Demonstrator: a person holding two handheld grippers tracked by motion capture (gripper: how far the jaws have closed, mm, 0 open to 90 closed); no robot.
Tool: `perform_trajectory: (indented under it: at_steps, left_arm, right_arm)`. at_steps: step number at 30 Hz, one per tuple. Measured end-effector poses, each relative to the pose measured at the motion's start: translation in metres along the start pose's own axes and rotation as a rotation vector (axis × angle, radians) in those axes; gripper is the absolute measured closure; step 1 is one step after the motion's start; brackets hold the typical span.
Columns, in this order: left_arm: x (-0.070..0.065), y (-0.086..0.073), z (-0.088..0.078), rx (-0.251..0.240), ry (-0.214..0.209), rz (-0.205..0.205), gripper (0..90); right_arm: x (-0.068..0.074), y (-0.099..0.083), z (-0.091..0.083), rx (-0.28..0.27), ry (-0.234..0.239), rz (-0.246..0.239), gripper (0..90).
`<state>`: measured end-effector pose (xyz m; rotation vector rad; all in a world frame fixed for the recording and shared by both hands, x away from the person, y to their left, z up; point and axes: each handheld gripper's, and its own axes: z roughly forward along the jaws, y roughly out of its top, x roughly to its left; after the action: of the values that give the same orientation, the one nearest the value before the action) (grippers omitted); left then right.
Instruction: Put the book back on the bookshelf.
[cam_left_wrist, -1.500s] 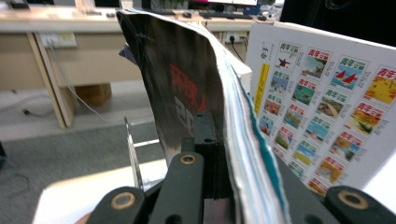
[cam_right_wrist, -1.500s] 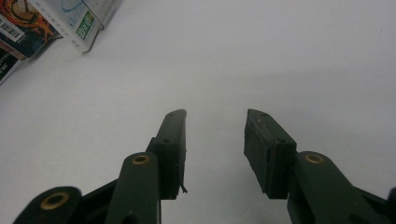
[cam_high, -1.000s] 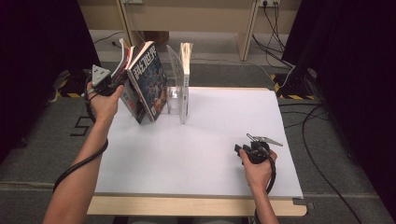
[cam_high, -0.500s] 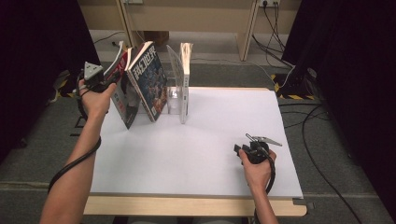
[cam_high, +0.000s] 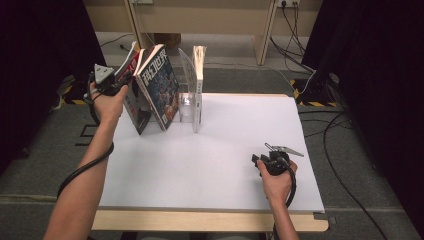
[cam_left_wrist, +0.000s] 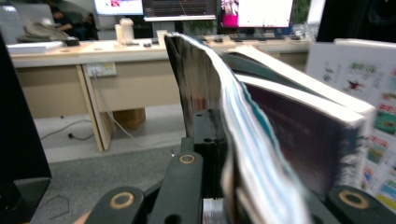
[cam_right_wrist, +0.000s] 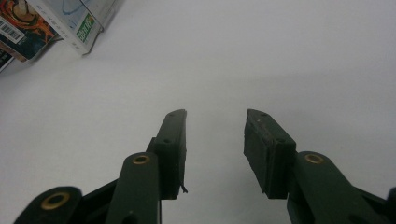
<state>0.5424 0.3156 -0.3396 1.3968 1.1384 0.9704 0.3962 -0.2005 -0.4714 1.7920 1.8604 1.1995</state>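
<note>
- Grey carpet and dark curtains surround your white counter (cam_high: 215, 165), with a pale wooden bench and trailing cables on the floor beyond its far edge.
- Take the clear book stand (cam_high: 188, 85) at the counter's far left part as your landmark; an upright pale book (cam_high: 199, 85) stands against its right side.
- Just left of the stand, a magazine with a blue illustrated cover (cam_high: 159, 87) leans with its top tilted left, its foot on the counter.
- Left of that one sits the thin magazine (cam_high: 131, 82) you hold, tilted the same way, its lower corner near the counter's left edge.
- Your left gripper (cam_high: 107, 82) is well left of the stand, above the counter's edge; in the left gripper view the jaws are clamped on the thin magazine's (cam_left_wrist: 210, 93) top edge, pages bending over them.
- Your right gripper (cam_high: 272, 161) rests low over the counter, well apart from the stand toward the near right.
- In the right gripper view the right gripper (cam_right_wrist: 215, 140) has its jaws apart with only bare counter between them.
</note>
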Motion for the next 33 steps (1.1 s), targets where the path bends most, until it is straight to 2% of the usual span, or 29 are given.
perform_trajectory:
  at_steps: [2,7,10,12,13,14,20,25,27,33]
  left_arm:
    - [0.001,0.0,0.0,0.003,0.0,0.012,85.6]
    - [0.007,0.001,0.001,0.006,0.011,-0.007,85.8]
    - [0.01,0.001,0.002,0.011,0.0,-0.018,85.1]
    - [0.013,0.001,0.002,0.025,-0.004,-0.036,84.1]
    - [0.015,-0.001,0.0,0.029,-0.008,-0.061,83.5]
    - [0.015,-0.001,-0.002,0.031,-0.002,-0.068,82.9]
    - [0.02,-0.009,-0.004,0.044,0.002,-0.057,79.9]
    - [0.02,-0.012,-0.004,0.055,0.003,-0.05,77.0]
    - [0.019,-0.014,-0.004,0.059,-0.005,-0.059,76.4]
    - [0.02,-0.018,-0.007,0.058,-0.012,-0.081,73.4]
  right_arm:
    - [0.0,0.0,-0.001,-0.001,0.003,0.003,59.3]
    - [0.0,0.0,-0.001,0.002,0.003,0.004,59.3]
    - [0.0,0.0,0.0,0.003,0.002,0.003,59.3]
    - [-0.001,0.0,0.0,0.005,-0.003,-0.009,59.2]
    - [0.0,-0.001,0.001,0.009,0.003,0.0,59.2]
    - [0.0,-0.001,0.0,0.01,0.003,0.002,59.2]
    - [-0.001,-0.001,0.0,0.006,-0.002,-0.011,59.2]
    - [0.0,-0.001,-0.001,0.008,0.004,0.01,59.2]
    - [-0.001,-0.001,-0.001,0.004,0.001,-0.004,59.2]
    - [-0.001,-0.001,-0.001,0.002,0.0,-0.005,59.2]
